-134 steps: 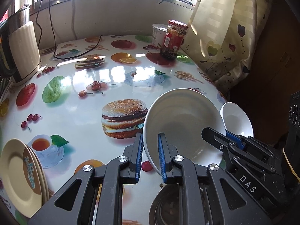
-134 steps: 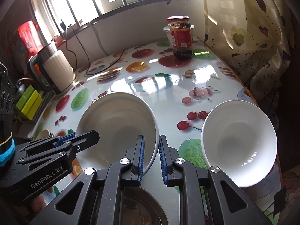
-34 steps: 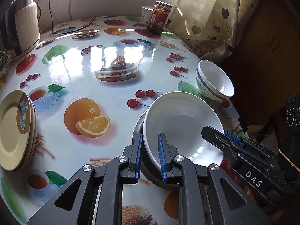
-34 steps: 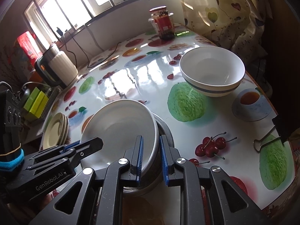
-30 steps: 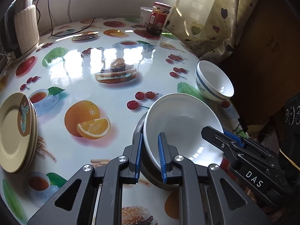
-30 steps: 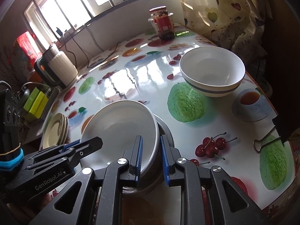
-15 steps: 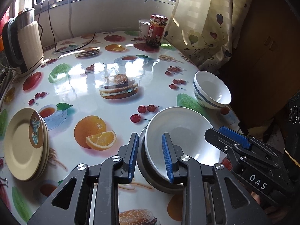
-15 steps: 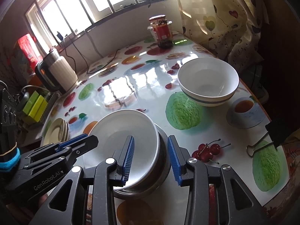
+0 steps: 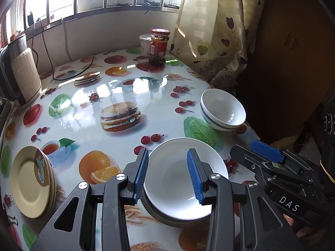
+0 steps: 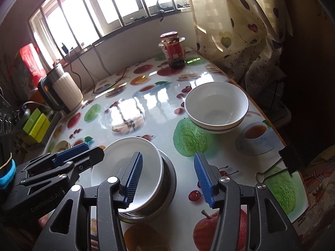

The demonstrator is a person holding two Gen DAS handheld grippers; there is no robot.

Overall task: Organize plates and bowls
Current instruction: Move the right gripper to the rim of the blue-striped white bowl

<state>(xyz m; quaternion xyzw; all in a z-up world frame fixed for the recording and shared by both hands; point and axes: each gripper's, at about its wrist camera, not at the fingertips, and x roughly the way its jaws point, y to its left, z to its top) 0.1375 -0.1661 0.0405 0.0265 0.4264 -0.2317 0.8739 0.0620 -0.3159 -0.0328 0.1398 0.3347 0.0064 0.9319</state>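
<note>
A white bowl (image 9: 184, 179) sits nested in a grey metal bowl (image 10: 167, 186) at the near edge of the worktop (image 9: 146, 96), which is covered in a glossy cloth printed with fruit and burgers. The left gripper (image 9: 168, 173) hangs over the bowl's left side; its jaws have just been opening and now stand apart, the blue pads (image 9: 142, 173) clear of the rim, with nothing clamped. The right gripper (image 10: 168, 182) is over the bowl's right side; its jaws too have just been opening, one pad above the white bowl, the other above the bare cloth to the right, gripping nothing. A second white bowl with a dark band (image 10: 216, 109) stands apart, farther back on the right near the worktop's edge. A stack of cream plates (image 9: 31, 181) rests at the near left. At the far end stand a red-lidded jar (image 9: 159, 47) with a white tub (image 9: 146, 45) just behind it, and at the far left a kettle (image 9: 19, 73) with its cord trailing across the cloth. A black binder clip (image 10: 286, 163) grips the cloth's right edge.
</note>
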